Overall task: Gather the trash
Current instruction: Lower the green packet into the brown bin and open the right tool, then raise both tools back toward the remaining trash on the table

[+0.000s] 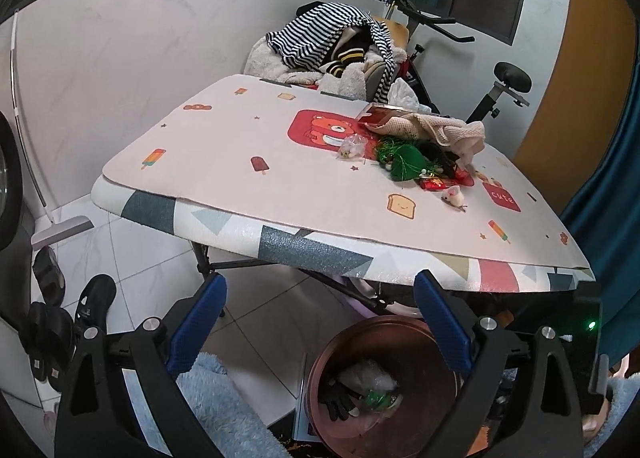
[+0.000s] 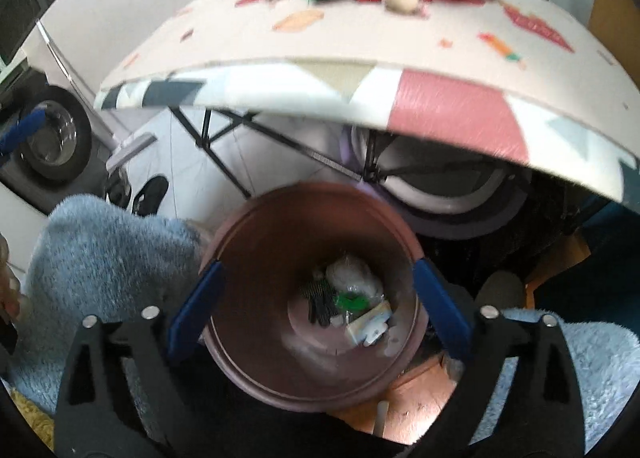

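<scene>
A brown round trash bin [image 1: 384,386] stands on the floor under the table's near edge; it also fills the right wrist view [image 2: 312,290]. Inside lie a black glove [image 2: 320,302], a clear bag, a green wrapper [image 2: 352,302] and white paper. On the table [image 1: 240,161] lies a pile of trash: a green tinsel clump [image 1: 404,161], red wrappers [image 1: 434,182], a small clear bag [image 1: 351,146] and a white toy mouse [image 1: 454,195]. My left gripper [image 1: 320,294] is open and empty, before the table edge. My right gripper [image 2: 318,278] is open and empty above the bin.
A beige knitted cloth [image 1: 440,127] and a red box [image 1: 380,115] lie behind the pile. Striped clothes [image 1: 332,41] are heaped beyond the table, by an exercise bike [image 1: 496,85]. Black shoes [image 1: 92,302] lie on the tiled floor at left. A blue curtain [image 1: 608,185] hangs right.
</scene>
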`<state>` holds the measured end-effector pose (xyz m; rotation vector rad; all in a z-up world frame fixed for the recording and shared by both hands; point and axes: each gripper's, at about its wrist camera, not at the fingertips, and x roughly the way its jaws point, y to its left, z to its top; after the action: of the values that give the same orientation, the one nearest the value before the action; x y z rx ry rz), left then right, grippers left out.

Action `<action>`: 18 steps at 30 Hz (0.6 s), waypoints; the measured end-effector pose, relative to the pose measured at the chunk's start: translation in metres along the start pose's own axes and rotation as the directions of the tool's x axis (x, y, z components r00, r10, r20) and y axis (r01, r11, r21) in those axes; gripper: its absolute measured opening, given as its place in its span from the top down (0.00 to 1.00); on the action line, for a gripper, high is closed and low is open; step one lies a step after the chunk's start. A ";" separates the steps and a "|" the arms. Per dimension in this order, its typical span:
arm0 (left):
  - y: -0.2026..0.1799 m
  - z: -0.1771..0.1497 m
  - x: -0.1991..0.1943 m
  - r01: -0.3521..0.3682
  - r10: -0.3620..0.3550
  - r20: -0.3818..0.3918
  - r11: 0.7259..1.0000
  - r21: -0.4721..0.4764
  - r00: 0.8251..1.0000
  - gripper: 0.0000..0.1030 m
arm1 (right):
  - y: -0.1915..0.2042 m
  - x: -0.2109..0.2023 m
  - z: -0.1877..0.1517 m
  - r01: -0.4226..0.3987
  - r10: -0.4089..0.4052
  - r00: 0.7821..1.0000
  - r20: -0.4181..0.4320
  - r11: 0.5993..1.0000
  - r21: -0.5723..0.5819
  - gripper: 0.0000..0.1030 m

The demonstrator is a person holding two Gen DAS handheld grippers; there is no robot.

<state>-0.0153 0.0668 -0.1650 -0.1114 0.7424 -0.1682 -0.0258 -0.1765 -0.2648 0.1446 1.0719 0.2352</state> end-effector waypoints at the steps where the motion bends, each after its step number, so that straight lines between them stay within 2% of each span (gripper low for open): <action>1: 0.000 0.000 0.000 0.000 0.000 -0.001 1.000 -0.001 1.000 0.10 | -0.003 -0.003 0.002 0.009 -0.009 1.000 0.014 1.000 0.009 0.06; 6: 0.001 0.003 0.002 -0.013 0.013 0.005 1.000 0.011 1.000 0.07 | -0.019 -0.017 0.016 0.045 -0.049 0.996 0.071 0.997 0.058 0.06; 12: 0.000 0.014 0.007 -0.009 0.009 0.005 1.000 0.012 1.000 0.06 | -0.039 -0.031 0.036 0.021 -0.034 0.993 0.109 0.993 0.117 0.05; 15: -0.002 0.022 0.008 0.028 -0.028 0.024 0.999 0.028 0.999 0.06 | -0.046 -0.039 0.044 0.037 -0.051 0.991 0.126 0.993 0.112 0.05; 18: -0.005 0.031 0.007 0.022 -0.023 0.044 0.999 0.037 0.999 0.06 | -0.050 -0.047 0.053 0.045 -0.055 0.989 0.137 0.996 0.078 0.05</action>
<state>0.0097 0.0623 -0.1462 -0.0884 0.6932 -0.1999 0.0057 -0.2372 -0.2109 0.1985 0.9451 0.1373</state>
